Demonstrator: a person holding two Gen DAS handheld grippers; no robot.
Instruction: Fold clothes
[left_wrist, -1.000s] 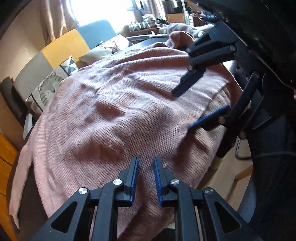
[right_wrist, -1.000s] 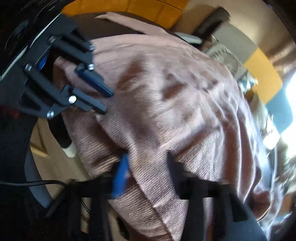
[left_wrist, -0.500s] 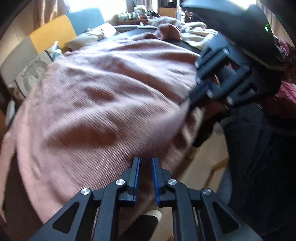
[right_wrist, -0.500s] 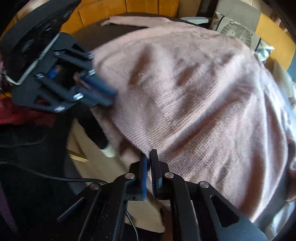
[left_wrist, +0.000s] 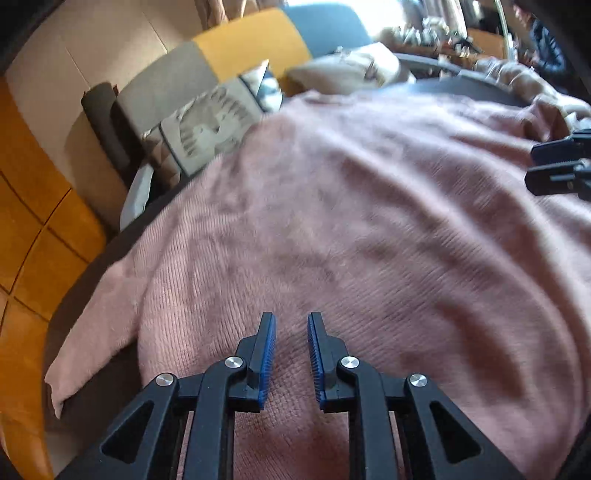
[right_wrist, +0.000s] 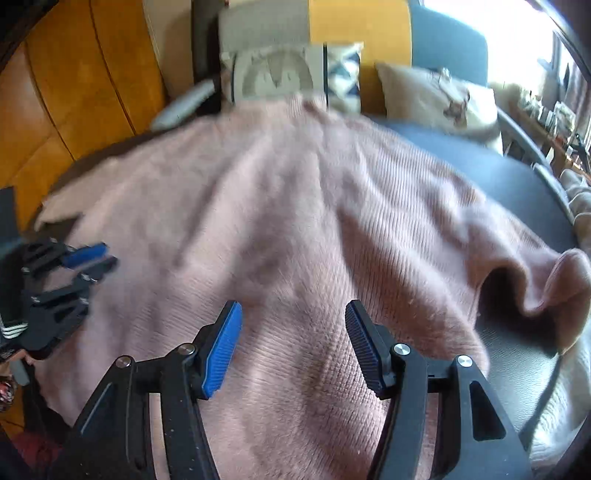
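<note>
A dusty-pink ribbed knit sweater (right_wrist: 295, 221) lies spread nearly flat over a dark round worktop (right_wrist: 491, 166), its neck toward the far edge and its hem toward the camera. One sleeve trails off to the left (left_wrist: 96, 332), while the other side is bunched into a raised, curled fold (right_wrist: 561, 280) by the worktop's right rim.

The right gripper (right_wrist: 293, 332) hovers low over the near part of the body, its blue-padded fingers (right_wrist: 221, 347) spread wide with nothing between them. The left gripper (left_wrist: 290, 347) sits over the left part of the sweater with its fingers (left_wrist: 266, 354) set a narrow gap apart, also empty as far as can be seen; whether the tips touch the knit is hard to tell.

Beyond the worktop stand a multicoloured sofa in grey, yellow and blue (right_wrist: 354, 26) with patterned cushions (right_wrist: 277, 74) and a cream pillow (right_wrist: 436, 96).

The likely trouble from here: the knit is thick and loose, so a pinch may catch only the top layer and pull it askew from the one beneath. The curled right side could get folded in crooked if not flattened first, and the hanging sleeve may drag the garment toward the edge.
</note>
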